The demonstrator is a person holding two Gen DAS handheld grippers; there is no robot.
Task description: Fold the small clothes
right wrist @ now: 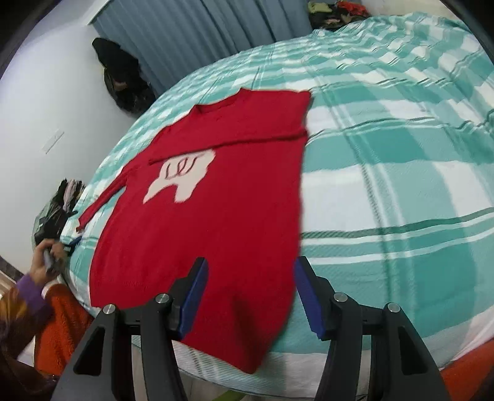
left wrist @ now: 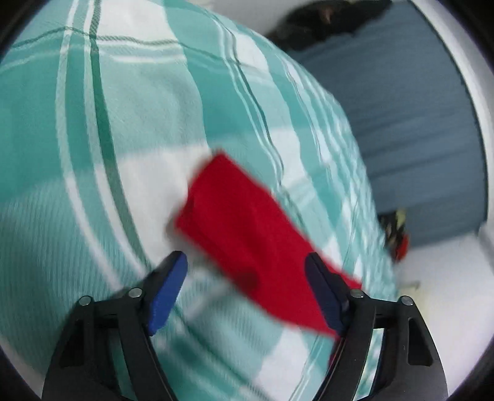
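Note:
A small red sweater (right wrist: 222,197) with a white patch on its chest lies flat on a teal and white plaid bedspread (right wrist: 386,191). One sleeve is folded across the chest; the other sleeve (right wrist: 102,200) stretches out to the left. My right gripper (right wrist: 250,293) is open and empty, just above the sweater's hem. In the left wrist view a red sleeve (left wrist: 247,237) lies on the bedspread (left wrist: 123,123). My left gripper (left wrist: 247,283) is open above the sleeve's end, holding nothing. The left wrist view is blurred.
Blue curtains (right wrist: 200,34) hang behind the bed. A black bag (right wrist: 123,80) sits by the white wall. Piles of clothes lie at the bed's far corner (right wrist: 336,12) and at its left edge (right wrist: 64,197). The person's hand (right wrist: 43,262) holds the other gripper at lower left.

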